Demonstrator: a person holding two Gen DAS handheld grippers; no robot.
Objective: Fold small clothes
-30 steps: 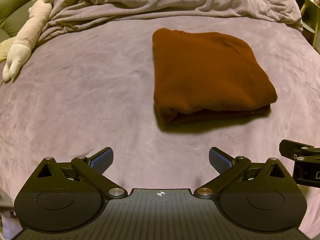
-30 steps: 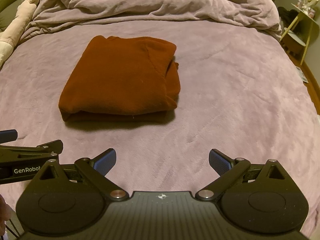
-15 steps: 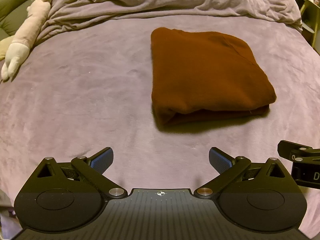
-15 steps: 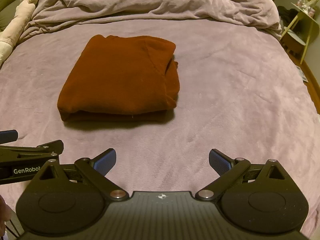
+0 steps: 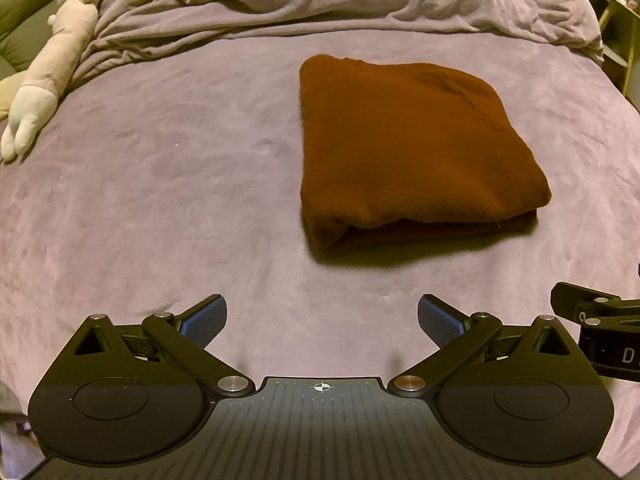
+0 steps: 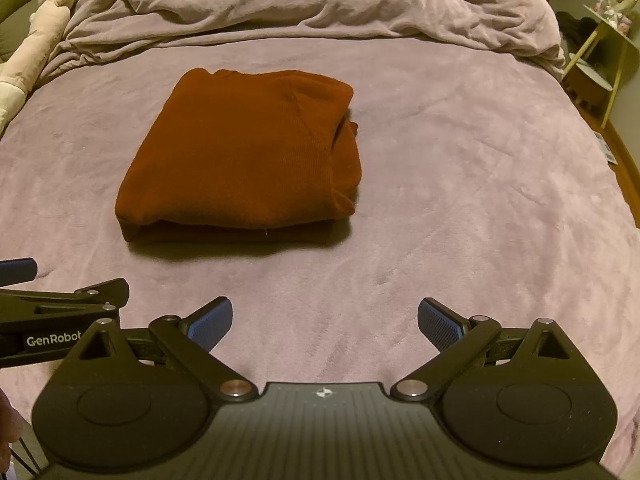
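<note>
A rust-brown garment (image 5: 408, 148) lies folded into a thick rectangle on the purple bedspread (image 5: 160, 184), its layered edge facing me. In the right wrist view the same garment (image 6: 248, 160) sits ahead and to the left. My left gripper (image 5: 322, 320) hangs open above the bedspread, short of the garment's near edge, with nothing between its blue pads. My right gripper (image 6: 325, 322) is likewise open and empty, set back from the garment. Each gripper shows at the edge of the other's view.
A bunched purple duvet (image 5: 340, 0) runs across the far side of the bed. A pale plush toy (image 5: 48, 68) lies at the far left. A small yellow-green side table (image 6: 604, 48) stands past the bed's right edge, over a wooden floor.
Both grippers have drifted back slightly from the garment. The garment has not moved, and both grippers stay open.
</note>
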